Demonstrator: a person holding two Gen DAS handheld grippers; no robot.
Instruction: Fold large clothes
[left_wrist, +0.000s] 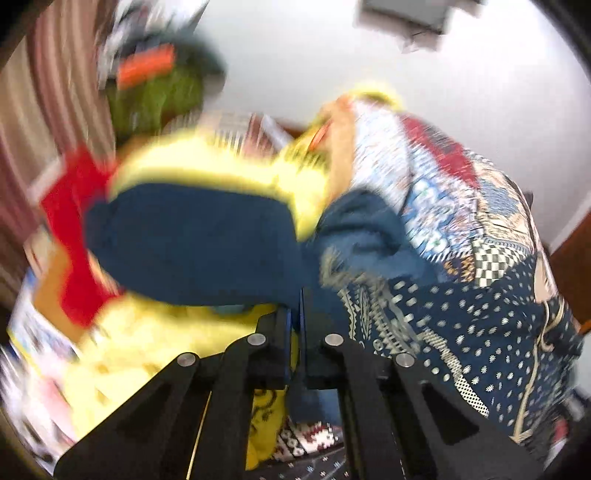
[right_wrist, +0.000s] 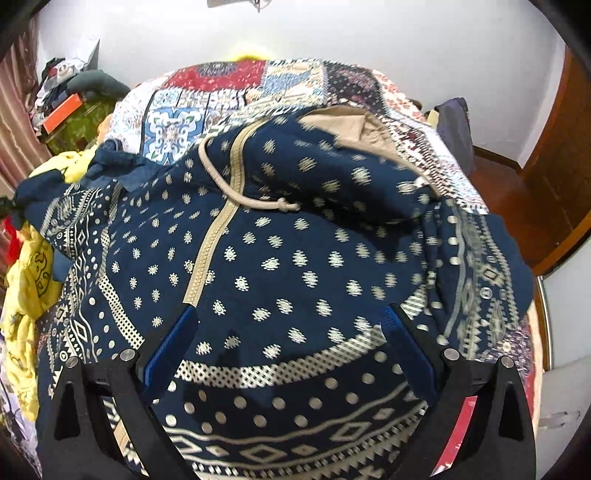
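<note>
A navy hoodie (right_wrist: 295, 258) with cream dots, a tan zipper and a drawstring lies spread on a patchwork bedspread (right_wrist: 229, 96); its tan-lined hood (right_wrist: 354, 125) is at the far end. My right gripper (right_wrist: 291, 321) hovers open just over the hoodie's lower front, blue fingers (right_wrist: 173, 343) wide apart with nothing pinched. In the blurred left wrist view, my left gripper (left_wrist: 297, 299) is shut on a plain navy part of the hoodie, its sleeve (left_wrist: 192, 240), which bunches up lifted off the bed. The hoodie's dotted body (left_wrist: 480, 325) lies to the right.
A crumpled yellow garment (right_wrist: 26, 288) and red cloth (left_wrist: 77, 221) lie at the left of the bed. A green pile with an orange box (right_wrist: 62, 110) stands by the striped curtain (left_wrist: 48, 110). A wooden door (right_wrist: 554, 147) and white wall are at the right.
</note>
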